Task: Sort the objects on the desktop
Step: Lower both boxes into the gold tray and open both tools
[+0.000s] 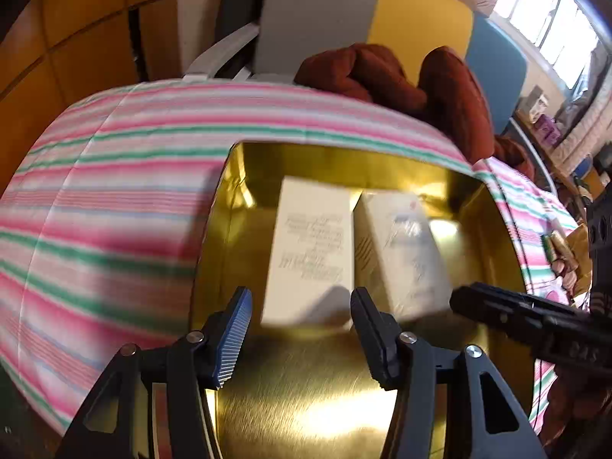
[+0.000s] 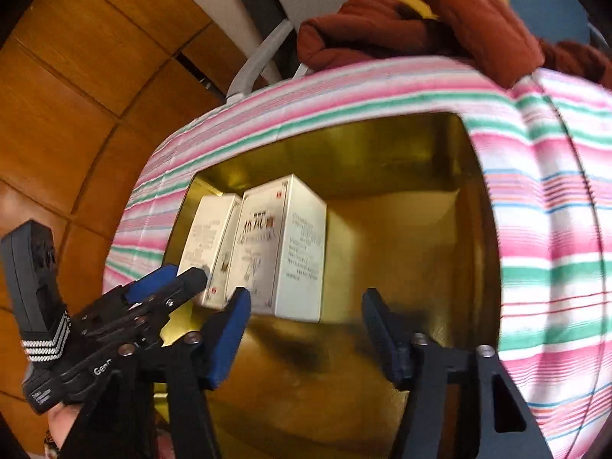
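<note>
An open gold tin (image 1: 306,401) sits on a striped cloth. Two white printed cartons lie side by side in it: a plain one (image 1: 310,244) and a larger one with a picture (image 1: 401,252). My left gripper (image 1: 300,298) is open, its tips flanking the near end of the plain carton without pressing on it. In the right wrist view the same tin (image 2: 401,252) holds the larger carton (image 2: 279,244) and the plain carton (image 2: 206,233). My right gripper (image 2: 306,306) is open over the tin floor, just in front of the larger carton. The left gripper (image 2: 179,279) reaches in from the left.
The pink, green and white striped cloth (image 1: 114,191) covers the table. A rust-red garment (image 1: 382,72) is bunched at the far edge, before a chair (image 1: 317,19). Small wrapped items (image 1: 558,252) lie on the right. The right gripper's finger (image 1: 508,313) crosses the tin's right side.
</note>
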A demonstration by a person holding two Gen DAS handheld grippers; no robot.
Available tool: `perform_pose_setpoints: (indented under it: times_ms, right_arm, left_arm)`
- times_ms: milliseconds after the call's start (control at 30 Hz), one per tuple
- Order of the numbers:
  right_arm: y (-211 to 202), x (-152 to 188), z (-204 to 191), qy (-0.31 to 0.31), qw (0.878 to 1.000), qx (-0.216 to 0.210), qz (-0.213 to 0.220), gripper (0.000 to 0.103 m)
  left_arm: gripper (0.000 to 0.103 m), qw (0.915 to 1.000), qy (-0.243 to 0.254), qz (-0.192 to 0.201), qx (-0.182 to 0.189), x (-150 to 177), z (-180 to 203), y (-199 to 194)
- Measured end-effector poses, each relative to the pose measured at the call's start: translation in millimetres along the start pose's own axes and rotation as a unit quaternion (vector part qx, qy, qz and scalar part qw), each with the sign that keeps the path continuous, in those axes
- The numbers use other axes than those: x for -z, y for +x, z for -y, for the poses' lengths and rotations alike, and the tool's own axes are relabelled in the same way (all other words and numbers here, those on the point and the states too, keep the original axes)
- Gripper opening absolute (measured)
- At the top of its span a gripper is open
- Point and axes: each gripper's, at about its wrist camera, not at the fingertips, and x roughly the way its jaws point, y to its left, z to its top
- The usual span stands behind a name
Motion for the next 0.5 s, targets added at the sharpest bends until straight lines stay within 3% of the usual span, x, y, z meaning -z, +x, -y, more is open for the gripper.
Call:
perform_pose_setpoints:
  times_ms: [33,267,367,500]
  right_arm:
    - [2,2,-1,-0.003,1.0,-0.004,-0.005,0.046]
    - [32,-15,-19,-0.025,0.999,-0.014,-0.02,0.044]
    - [47,-24,-27,-0.018,0.999,-0.031,-0.03,0.042]
    - [64,-34,-39,-0.027,0.998,-0.042,-0.032,0.042]
  left_arm:
    - [0.053,1.0,-0.001,0.002,0.005,3,0,-1]
    - [0.05,0.9992,0.01,0.033,-0.02,-9,2,3]
    - [0.05,0.9986,-0.01,0.039,-0.033,-23,-9,9]
    - [0.044,0.9973,-0.055,0.046,-0.016,-21,-29,2]
